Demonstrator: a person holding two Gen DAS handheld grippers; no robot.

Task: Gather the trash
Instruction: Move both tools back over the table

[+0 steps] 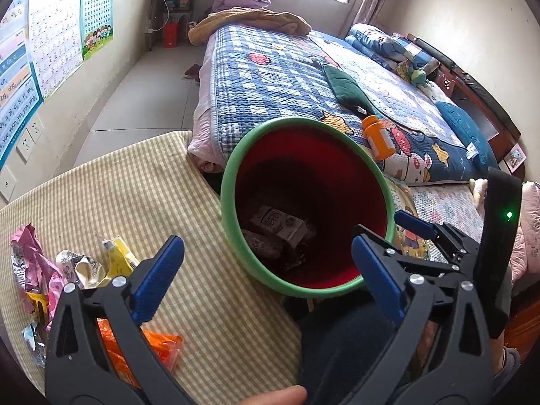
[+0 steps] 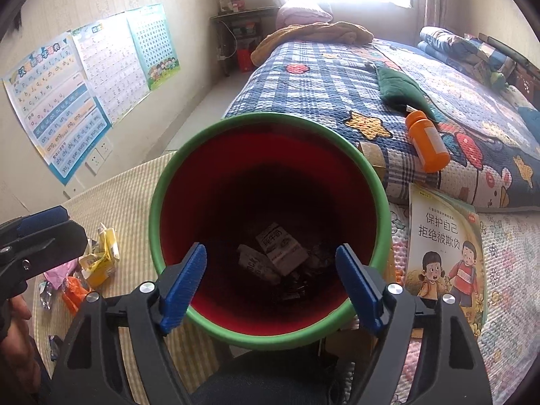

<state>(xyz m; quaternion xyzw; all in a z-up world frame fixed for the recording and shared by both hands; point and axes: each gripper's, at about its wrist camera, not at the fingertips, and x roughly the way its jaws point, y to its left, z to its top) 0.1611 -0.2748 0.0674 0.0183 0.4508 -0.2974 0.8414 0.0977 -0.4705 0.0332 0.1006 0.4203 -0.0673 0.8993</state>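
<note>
Bedroom with a blue checked quilted bed [image 1: 276,77] is framing a yellow gingham-covered table [image 1: 209,303], where crumpled pink, yellow and orange wrappers [image 1: 81,270] are lying near its left edge. Past the table's right edge, a green-rimmed red bin [image 2: 266,334] is holding crushed milk cartons [image 2: 281,248]. Left gripper [image 1: 266,280] and right gripper [image 2: 271,280] are both gaping wide, gripping nothing.

A round bin with a green rim and red inside [image 2: 270,175] is standing upright beside the bed, holding grey milk cartons [image 2: 281,248]. Crumpled pink, yellow and orange wrappers [image 1: 77,276] are lying on the checked cloth.
</note>
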